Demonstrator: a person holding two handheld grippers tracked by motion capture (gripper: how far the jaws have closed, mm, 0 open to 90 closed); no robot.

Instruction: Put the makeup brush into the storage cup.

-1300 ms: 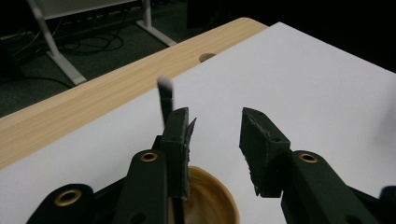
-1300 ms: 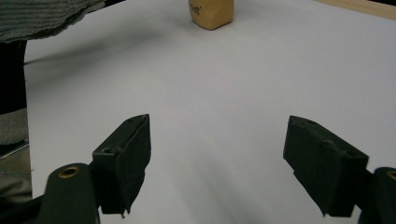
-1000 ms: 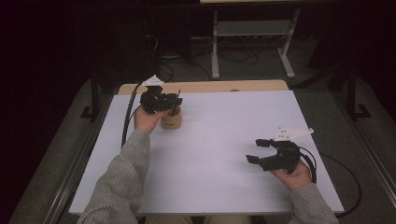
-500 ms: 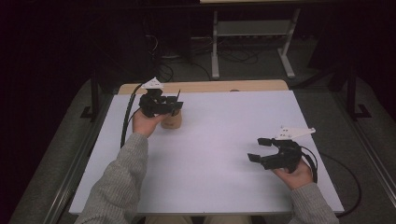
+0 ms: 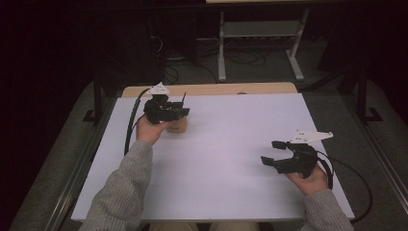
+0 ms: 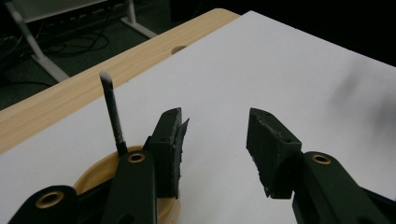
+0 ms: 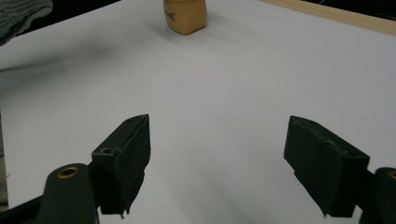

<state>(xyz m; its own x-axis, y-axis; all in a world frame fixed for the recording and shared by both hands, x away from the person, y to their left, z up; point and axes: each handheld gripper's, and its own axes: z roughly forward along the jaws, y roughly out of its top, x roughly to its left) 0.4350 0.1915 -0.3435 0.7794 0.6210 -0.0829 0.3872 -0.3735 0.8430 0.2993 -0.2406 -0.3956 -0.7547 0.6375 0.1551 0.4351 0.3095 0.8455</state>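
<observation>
Cup [image 5: 178, 126], small, tan, wooden by the look of it, standing upright on the white surface [image 5: 231, 159] toward its far left, near the bare wood strip [image 5: 250, 88] along the far edge. Brush [image 6: 112, 112], thin and dark-handled with a pale tip, standing in the cup and leaning only slightly; in the left gripper view it rises just beside the near jaw without clearly touching it. Left gripper [image 5: 169, 114], held directly over the cup, jaws parted to a moderate gap and holding nothing; one jaw sits over the cup's rim, the other out over bare surface. Right gripper [image 5: 271, 152], well apart at the near right, jaws spread wide, empty, pointed across the surface toward the cup, which shows at the top of the right gripper view [image 7: 185, 16]. Handling notes, as a judgement: the cup is likely light and rigid, smooth-sided, easy to tip if nudged at the rim; best taken across its body, low, with both jaws outside the wall. The brush is light, stiff and narrow, liable to roll or swing in the cup; take it mid-handle, not at the soft tip.
</observation>
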